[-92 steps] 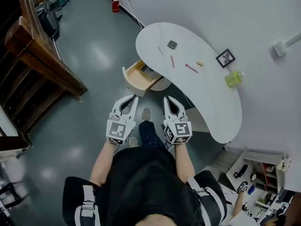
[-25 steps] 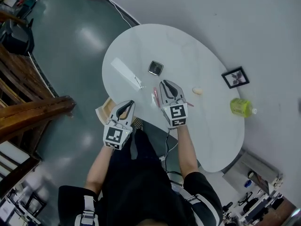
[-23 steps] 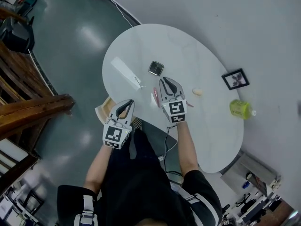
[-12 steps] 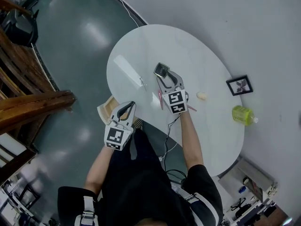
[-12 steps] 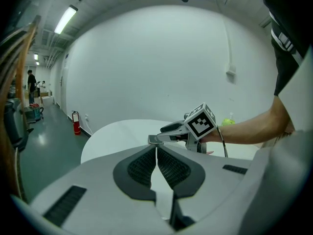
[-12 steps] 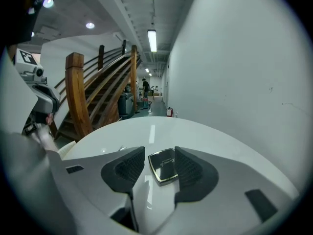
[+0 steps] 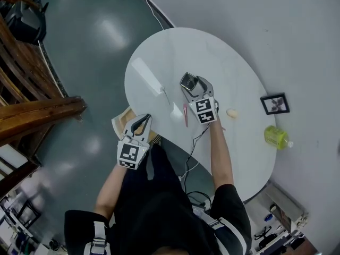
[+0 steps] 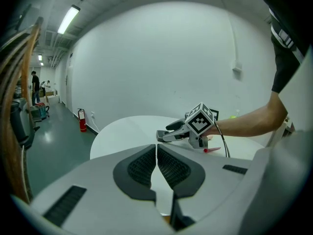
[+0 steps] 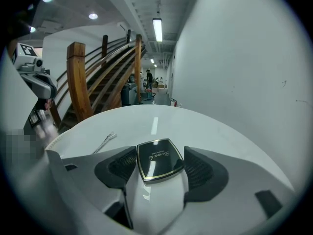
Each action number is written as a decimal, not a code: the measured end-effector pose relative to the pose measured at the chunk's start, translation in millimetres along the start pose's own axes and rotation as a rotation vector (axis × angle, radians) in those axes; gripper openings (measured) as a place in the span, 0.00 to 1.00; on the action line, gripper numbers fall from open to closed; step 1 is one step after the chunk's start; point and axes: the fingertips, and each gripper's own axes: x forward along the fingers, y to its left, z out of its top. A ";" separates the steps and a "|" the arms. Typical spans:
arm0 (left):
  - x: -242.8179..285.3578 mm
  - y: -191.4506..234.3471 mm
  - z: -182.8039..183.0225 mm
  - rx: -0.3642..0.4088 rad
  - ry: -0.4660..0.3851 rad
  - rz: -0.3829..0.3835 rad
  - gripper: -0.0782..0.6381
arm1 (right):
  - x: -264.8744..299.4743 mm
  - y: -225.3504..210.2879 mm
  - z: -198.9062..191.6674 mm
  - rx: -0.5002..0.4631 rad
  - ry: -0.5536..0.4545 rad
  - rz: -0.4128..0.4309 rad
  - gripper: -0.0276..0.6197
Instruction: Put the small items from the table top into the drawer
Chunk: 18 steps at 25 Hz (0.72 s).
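The right tool [image 9: 160, 152] stands open on the worktop [image 7: 159, 52], its jaws having just been opening. The dark square compact [image 9: 155, 158] lies flat between them. It sits near the fingertips, and neither pad visibly presses on it. The print on its lid is too small to read. A red pen [image 7: 185, 115] lies just beside this tool, and a thin metal piece [image 7: 166, 95] lies further to its left. The left tool [image 8: 156, 148] hangs off the worktop's near edge, jaws together on nothing. Beneath it the drawer [image 7: 123, 122] shows only a wooden corner; the rest is hidden.
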 end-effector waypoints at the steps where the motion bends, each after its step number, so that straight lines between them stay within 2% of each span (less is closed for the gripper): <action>1: 0.6 2.2 -0.3 -0.002 0.001 0.004 0.15 | 1.5 0.0 -0.2 0.000 0.005 0.009 0.49; 7: 4.9 14.4 1.1 -0.024 0.000 0.034 0.14 | 6.4 -4.6 1.7 0.018 0.003 0.029 0.51; 18: 13.6 14.8 1.3 -0.025 0.010 0.015 0.14 | 9.2 -12.3 -0.2 -0.007 0.022 0.036 0.52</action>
